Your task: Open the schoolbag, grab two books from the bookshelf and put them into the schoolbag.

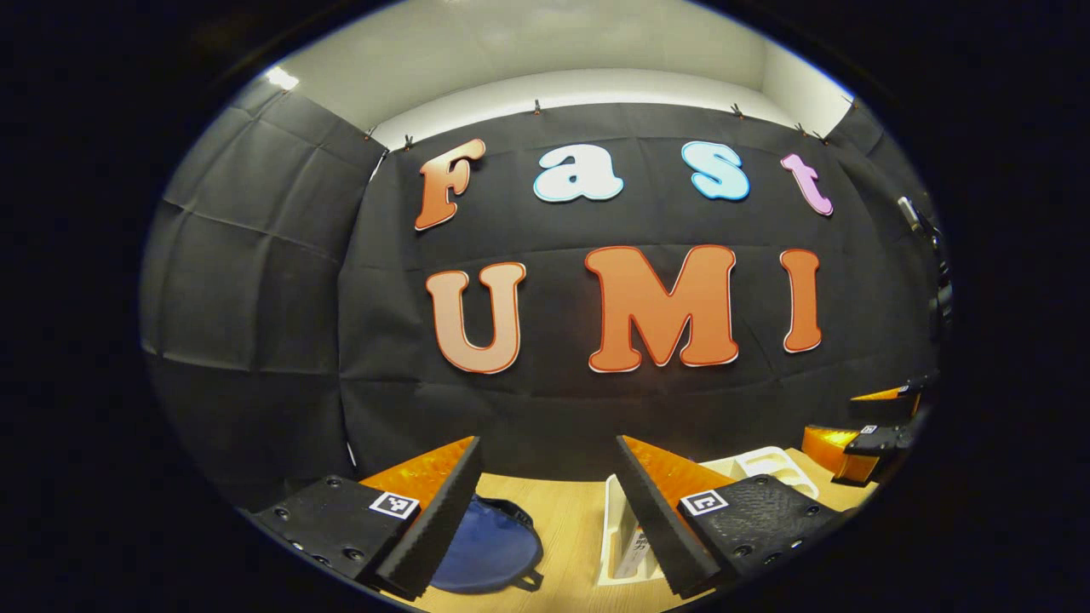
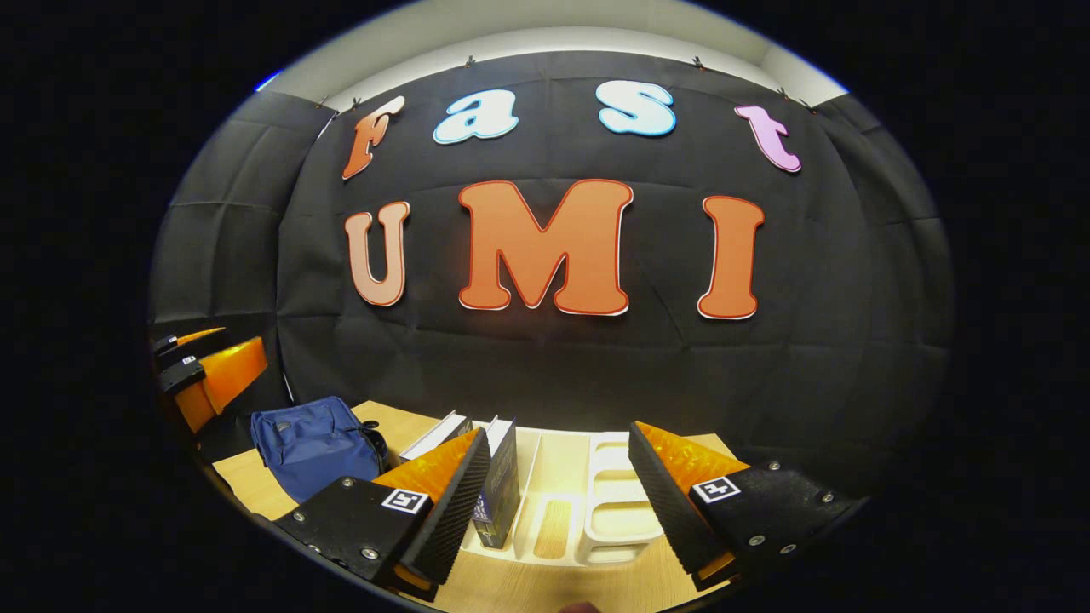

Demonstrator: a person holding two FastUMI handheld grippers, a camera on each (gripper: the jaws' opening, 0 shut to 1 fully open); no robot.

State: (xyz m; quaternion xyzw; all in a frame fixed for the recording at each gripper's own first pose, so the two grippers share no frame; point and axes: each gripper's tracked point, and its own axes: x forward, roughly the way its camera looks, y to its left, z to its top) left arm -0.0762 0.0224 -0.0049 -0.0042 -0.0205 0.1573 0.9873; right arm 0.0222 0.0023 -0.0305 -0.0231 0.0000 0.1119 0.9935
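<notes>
two grippers, left gripper (image 1: 545,511) and right gripper (image 2: 558,498), hang wide open, holding nothing. soft blue cloth schoolbag (image 2: 315,447) sits beside white plastic bookshelf (image 2: 617,507) with dark upright books (image 2: 498,494). zipper might slip; books might tip.

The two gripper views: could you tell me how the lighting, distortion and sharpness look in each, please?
Left gripper view: strong fisheye bending, a bright lamp spot top left, the blue schoolbag dim, the left gripper sharp. Right gripper view: same curvature, the wooden table and white bookshelf warmly lit, the books reasonably sharp, the right gripper crisp.
</notes>
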